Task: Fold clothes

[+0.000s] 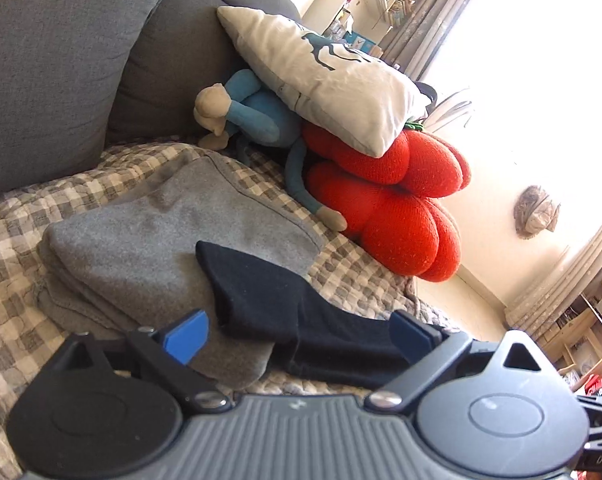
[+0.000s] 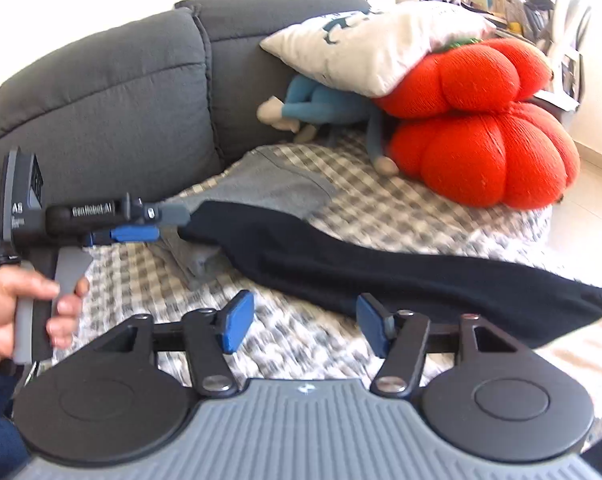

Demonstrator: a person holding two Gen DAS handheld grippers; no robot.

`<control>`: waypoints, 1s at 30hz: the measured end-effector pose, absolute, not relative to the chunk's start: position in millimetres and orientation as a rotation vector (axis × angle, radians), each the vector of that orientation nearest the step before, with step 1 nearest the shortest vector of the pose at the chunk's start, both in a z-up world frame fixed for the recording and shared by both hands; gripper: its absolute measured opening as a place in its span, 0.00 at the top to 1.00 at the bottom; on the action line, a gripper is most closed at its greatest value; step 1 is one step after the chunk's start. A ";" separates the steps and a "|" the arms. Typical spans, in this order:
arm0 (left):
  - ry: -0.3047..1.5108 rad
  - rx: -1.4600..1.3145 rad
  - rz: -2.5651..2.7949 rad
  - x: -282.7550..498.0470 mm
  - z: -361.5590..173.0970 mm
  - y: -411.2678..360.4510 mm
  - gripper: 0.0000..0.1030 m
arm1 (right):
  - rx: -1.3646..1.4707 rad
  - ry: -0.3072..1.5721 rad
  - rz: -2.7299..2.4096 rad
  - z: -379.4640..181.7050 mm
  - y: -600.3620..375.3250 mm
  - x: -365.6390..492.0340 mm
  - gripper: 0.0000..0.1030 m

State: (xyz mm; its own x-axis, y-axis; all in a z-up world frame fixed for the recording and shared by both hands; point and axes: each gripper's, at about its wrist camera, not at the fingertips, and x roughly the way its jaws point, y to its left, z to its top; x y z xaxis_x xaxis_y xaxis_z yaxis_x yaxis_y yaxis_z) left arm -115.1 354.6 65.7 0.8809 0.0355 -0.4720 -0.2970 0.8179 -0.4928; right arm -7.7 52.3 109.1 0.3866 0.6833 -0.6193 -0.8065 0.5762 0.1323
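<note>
the black garment (image 2: 381, 264) lies stretched flat across the checked sofa cover (image 2: 381, 204), one end overlapping the folded grey garment (image 1: 173, 232), just ahead of both tools. left tool (image 1: 297, 332) is released, fingers straddling the cloth; right tool (image 2: 301, 324) is released too, apparently lining up an edge grab.

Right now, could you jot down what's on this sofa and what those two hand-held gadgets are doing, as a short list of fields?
surface: checked blanket over a grey sofa
black garment: stretched long across the blanket, one end lying on the grey garment
grey garment: folded flat
left gripper: fingers open, black garment between them
right gripper: fingers open, near the black garment's edge
clutter: white pillow on red cushions, blue soft toy beneath
</note>
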 end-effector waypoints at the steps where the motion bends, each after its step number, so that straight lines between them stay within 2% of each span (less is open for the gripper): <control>1: 0.477 -0.595 0.183 -111.1 64.4 354.9 0.14 | -0.192 0.699 0.940 105.8 40.9 -11.8 0.57; 2: 0.490 -0.604 0.175 -105.5 61.6 356.0 0.21 | -0.176 0.711 0.927 103.3 29.4 -16.3 0.61; 3: 0.495 -0.610 0.185 -102.2 59.5 357.6 0.24 | -0.160 0.723 0.914 100.9 17.8 -20.9 0.62; 4: 0.495 -0.611 0.195 -99.7 58.1 359.9 0.34 | -0.140 0.722 0.902 100.0 6.0 -26.6 0.62; 5: 0.495 -0.611 0.205 -97.2 56.6 362.2 0.49 | -0.119 0.717 0.891 99.6 -5.8 -32.7 0.62; 6: 0.503 -0.622 0.212 -94.1 54.3 366.1 0.55 | -0.089 0.708 0.880 98.2 -21.3 -36.0 0.62; 7: 0.511 -0.652 0.210 -92.3 51.3 370.9 0.71 | -0.052 0.701 0.870 96.6 -35.0 -39.3 0.62; 8: 0.519 -0.682 0.208 -90.7 48.2 375.7 0.95 | -0.012 0.694 0.860 95.2 -47.8 -42.8 0.62; 11: 0.525 -0.728 0.202 -90.5 44.7 379.8 0.97 | 0.073 0.692 0.829 90.5 -72.7 -44.0 0.62; 19: 0.449 -0.624 0.211 -98.8 85.7 357.6 0.98 | 0.129 0.650 0.843 102.9 -97.0 -50.6 0.62; 30: 0.384 -0.418 -0.035 -58.3 185.3 284.0 0.98 | 0.273 0.635 0.789 114.7 -139.9 -54.3 0.62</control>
State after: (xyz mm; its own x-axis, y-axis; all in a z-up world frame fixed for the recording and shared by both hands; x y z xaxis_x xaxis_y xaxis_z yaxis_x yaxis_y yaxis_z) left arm -58.3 284.0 185.3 0.9277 -0.1109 -0.3566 -0.0455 0.9142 -0.4027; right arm -54.3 -139.9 114.7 0.5323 0.7311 -0.4268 -0.5728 0.6823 0.4544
